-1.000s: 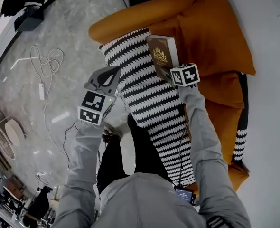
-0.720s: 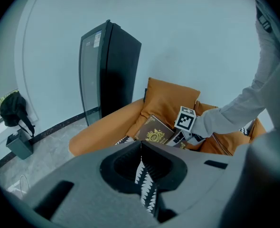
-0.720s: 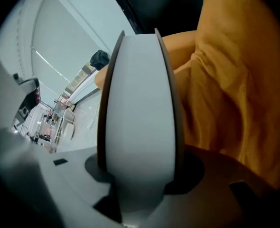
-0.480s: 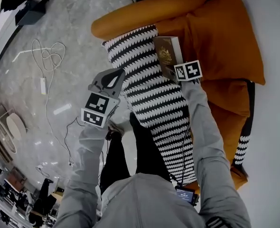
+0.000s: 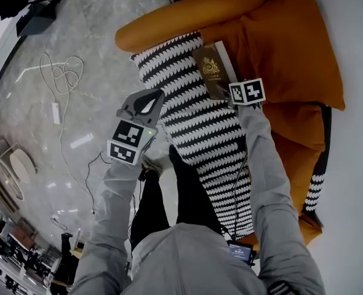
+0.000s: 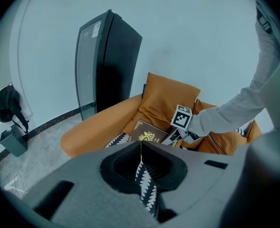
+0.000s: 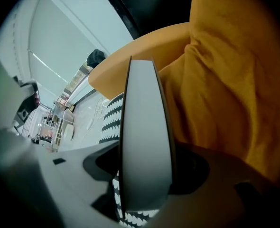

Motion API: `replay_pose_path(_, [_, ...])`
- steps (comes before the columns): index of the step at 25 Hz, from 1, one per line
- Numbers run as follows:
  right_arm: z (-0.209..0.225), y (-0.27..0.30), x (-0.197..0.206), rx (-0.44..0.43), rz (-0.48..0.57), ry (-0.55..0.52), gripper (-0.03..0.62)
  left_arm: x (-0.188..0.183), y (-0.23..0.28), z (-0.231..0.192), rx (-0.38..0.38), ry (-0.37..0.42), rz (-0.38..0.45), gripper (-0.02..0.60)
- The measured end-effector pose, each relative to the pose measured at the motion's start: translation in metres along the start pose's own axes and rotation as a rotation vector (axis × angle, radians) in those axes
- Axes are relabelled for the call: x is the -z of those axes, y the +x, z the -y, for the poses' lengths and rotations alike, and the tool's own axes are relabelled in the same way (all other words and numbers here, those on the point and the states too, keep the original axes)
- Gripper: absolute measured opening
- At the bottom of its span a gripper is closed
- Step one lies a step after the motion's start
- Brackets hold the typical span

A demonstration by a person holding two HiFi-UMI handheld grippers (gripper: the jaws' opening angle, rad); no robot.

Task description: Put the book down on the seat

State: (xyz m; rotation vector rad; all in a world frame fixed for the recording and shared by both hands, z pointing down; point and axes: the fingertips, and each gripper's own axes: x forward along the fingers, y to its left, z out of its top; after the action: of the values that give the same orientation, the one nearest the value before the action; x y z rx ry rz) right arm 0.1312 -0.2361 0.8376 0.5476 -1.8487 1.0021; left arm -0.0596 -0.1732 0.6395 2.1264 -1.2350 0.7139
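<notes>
Right gripper [image 5: 226, 97] jaws have just been opening around the brown gold-crested hardcover book [image 5: 210, 71], which is sitting between them on the black-and-white patterned seat cushion [image 5: 187, 121]. Risk: a jaw snagging the cover on retreat and dragging the book off.

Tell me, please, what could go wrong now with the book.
1. The jaws of the right gripper have just been opening with the book between them. It looks tilted, so it may topple.
2. It sits at the edge of the throw, next to the cushion, and might slide off.
</notes>
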Motion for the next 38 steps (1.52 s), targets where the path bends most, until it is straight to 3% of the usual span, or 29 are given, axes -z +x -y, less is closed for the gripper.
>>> replay_pose_path(5, [0.001, -0.012, 0.001, 0.018, 0.006, -0.007, 0.263, -0.001, -0.007, -0.001, -0.004, 0.002, -0.001, 0.026])
replay_pose_path(11, [0.013, -0.044, -0.001, 0.088, 0.095, 0.055, 0.27, -0.007, -0.017, 0.002, 0.002, 0.013, 0.016, 0.026])
replay_pose_path(21, [-0.007, -0.13, 0.0, 0.17, 0.29, 0.047, 0.27, -0.034, -0.035, 0.02, 0.068, 0.127, 0.051, 0.026])
replay_pose_path(31, [-0.087, -0.23, 0.026, 0.306, 0.413, 0.094, 0.263, -0.064, -0.106, 0.035, 0.144, 0.223, 0.126, 0.026])
replay_pose_path(38, [-0.166, -0.31, 0.032, 0.405, 0.584, 0.101, 0.122, -0.084, -0.172, 0.03, 0.163, 0.277, 0.198, 0.026])
